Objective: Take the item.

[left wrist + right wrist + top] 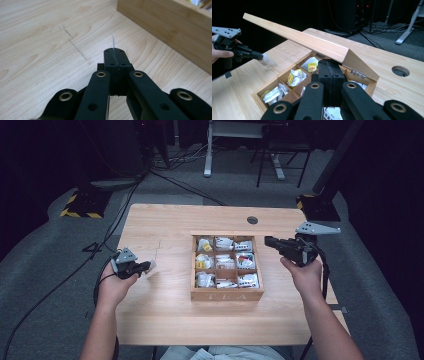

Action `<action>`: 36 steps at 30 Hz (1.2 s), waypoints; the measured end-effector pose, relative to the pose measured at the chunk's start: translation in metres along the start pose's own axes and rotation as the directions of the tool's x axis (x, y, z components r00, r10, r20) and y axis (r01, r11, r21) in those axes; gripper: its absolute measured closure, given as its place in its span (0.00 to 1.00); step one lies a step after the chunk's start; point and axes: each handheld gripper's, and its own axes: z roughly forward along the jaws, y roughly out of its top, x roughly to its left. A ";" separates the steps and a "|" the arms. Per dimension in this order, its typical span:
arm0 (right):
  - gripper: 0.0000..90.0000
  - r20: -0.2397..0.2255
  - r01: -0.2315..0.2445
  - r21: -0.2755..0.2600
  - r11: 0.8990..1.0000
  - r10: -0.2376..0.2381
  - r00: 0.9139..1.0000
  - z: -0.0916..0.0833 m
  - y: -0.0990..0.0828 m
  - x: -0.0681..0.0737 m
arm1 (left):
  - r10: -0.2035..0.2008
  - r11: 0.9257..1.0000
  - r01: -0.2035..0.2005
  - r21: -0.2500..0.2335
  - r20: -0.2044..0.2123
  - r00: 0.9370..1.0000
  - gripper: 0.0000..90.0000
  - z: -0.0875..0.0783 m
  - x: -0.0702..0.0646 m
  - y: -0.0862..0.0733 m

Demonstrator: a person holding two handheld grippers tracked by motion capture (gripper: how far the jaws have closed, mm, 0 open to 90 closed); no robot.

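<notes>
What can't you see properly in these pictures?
- Print on the tea bags: too small in the high view.
- Packet in the left gripper: edge-on in its view, a blur in the right gripper view.
- What the right gripper pinches: its own jaws hide it, under the raised lid of the tea box.

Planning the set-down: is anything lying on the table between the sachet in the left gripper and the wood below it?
Nothing visible. The left gripper pinches the sachet over bare table. The tea box stands apart, toward the table's middle.
</notes>
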 end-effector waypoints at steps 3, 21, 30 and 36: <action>1.00 0.000 -0.001 0.000 1.000 0.001 1.000 0.000 0.000 0.000 | -0.006 1.000 0.006 0.008 -0.003 1.000 1.00 0.002 0.000 -0.003; 1.00 0.001 -0.002 0.003 1.000 0.002 1.000 0.001 -0.001 0.000 | -0.011 1.000 0.010 0.024 0.016 1.000 0.98 0.012 -0.006 -0.016; 1.00 -0.001 -0.002 0.004 1.000 0.002 1.000 0.001 -0.001 0.000 | -0.053 0.999 0.053 0.004 0.068 0.996 0.57 0.019 -0.019 -0.012; 1.00 -0.001 -0.004 0.008 1.000 0.004 1.000 0.001 -0.001 0.000 | -0.036 0.999 0.037 -0.020 0.057 0.998 0.50 0.014 -0.026 -0.006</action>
